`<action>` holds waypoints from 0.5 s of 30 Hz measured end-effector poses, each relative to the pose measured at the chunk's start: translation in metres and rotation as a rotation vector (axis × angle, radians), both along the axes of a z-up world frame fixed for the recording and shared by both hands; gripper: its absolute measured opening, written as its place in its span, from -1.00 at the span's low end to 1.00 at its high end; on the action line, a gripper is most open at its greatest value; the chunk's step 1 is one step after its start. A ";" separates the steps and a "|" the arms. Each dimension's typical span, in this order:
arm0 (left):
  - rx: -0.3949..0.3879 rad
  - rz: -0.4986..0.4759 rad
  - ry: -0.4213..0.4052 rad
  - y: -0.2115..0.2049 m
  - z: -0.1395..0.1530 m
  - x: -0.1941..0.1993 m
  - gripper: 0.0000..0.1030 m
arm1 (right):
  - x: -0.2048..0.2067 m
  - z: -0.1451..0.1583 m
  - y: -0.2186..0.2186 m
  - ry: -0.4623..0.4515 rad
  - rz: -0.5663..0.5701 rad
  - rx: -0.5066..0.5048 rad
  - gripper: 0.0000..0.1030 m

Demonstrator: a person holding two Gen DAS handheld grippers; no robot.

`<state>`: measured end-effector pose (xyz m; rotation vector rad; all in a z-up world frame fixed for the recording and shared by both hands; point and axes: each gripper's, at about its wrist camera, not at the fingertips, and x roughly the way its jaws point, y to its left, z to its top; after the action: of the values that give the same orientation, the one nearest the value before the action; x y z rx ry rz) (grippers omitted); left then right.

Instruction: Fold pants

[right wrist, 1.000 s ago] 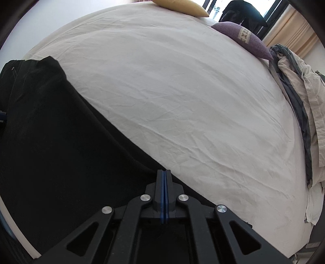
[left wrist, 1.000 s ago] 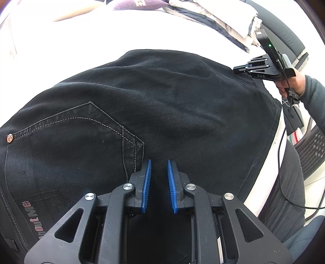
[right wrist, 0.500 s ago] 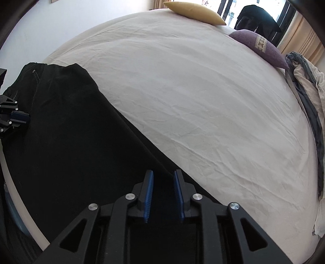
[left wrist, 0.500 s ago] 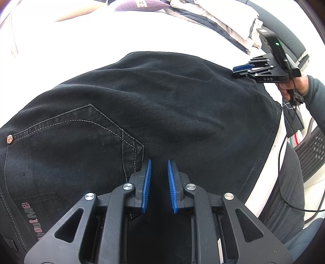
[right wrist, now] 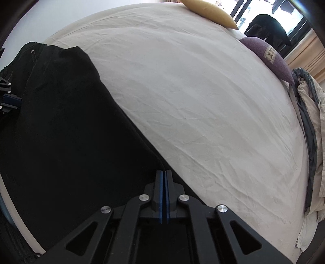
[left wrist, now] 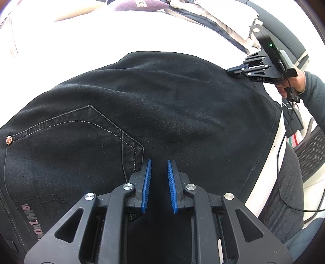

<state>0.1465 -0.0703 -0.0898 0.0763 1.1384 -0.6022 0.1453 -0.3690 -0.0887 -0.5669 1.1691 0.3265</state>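
Black denim pants (left wrist: 162,101) lie flat on a white bed sheet (left wrist: 81,40), with a stitched back pocket (left wrist: 71,142) at the left. My left gripper (left wrist: 158,162) sits low on the pants beside the pocket's corner. Its blue pads stand a narrow gap apart with dark cloth between them. In the right wrist view the pants (right wrist: 61,132) fill the left half. My right gripper (right wrist: 163,171) is shut, its tips on the pants' far edge where that edge meets the sheet (right wrist: 193,101). The left wrist view shows the right gripper (left wrist: 230,71) at the pants' far right corner.
A yellow pillow (right wrist: 211,12) and a purple pillow (right wrist: 268,54) lie at the head of the bed. A crumpled grey and beige blanket (right wrist: 310,121) runs along the right side. A mesh chair (left wrist: 312,150) and a trailing cable (left wrist: 284,162) are beside the person's leg (left wrist: 284,193).
My right gripper opened, shifted a little along the pants' edge with a slight roll, then shut there again. The left gripper and the cloth under it have not moved.
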 end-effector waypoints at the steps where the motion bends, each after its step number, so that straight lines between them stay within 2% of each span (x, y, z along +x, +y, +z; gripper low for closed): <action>1: 0.003 0.001 -0.001 0.000 0.000 -0.001 -0.68 | 0.001 0.001 -0.002 -0.009 -0.014 0.001 -0.97; 6: 0.002 0.002 -0.010 -0.002 -0.001 -0.001 -0.68 | 0.006 -0.015 0.000 0.002 -0.063 -0.004 -0.97; 8: -0.004 -0.001 -0.019 -0.001 -0.004 -0.002 -0.68 | 0.012 -0.017 -0.011 -0.060 -0.144 -0.025 -0.91; 9: -0.006 0.003 -0.018 -0.001 -0.003 -0.002 -0.68 | 0.018 -0.017 -0.020 -0.082 -0.219 -0.043 -0.89; 10: -0.003 0.003 -0.016 -0.001 -0.002 -0.003 -0.68 | 0.021 -0.014 -0.032 -0.097 -0.295 -0.022 -0.88; 12: 0.008 0.001 -0.016 -0.001 0.000 -0.003 -0.68 | 0.010 0.005 -0.046 -0.152 -0.404 0.083 -0.88; 15: 0.016 0.010 -0.018 -0.001 0.004 -0.003 -0.68 | -0.026 0.030 -0.042 -0.209 -0.391 0.275 -0.82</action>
<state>0.1431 -0.0714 -0.0859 0.0902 1.1259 -0.5827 0.1194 -0.4105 -0.0587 -0.1209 0.9858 0.0862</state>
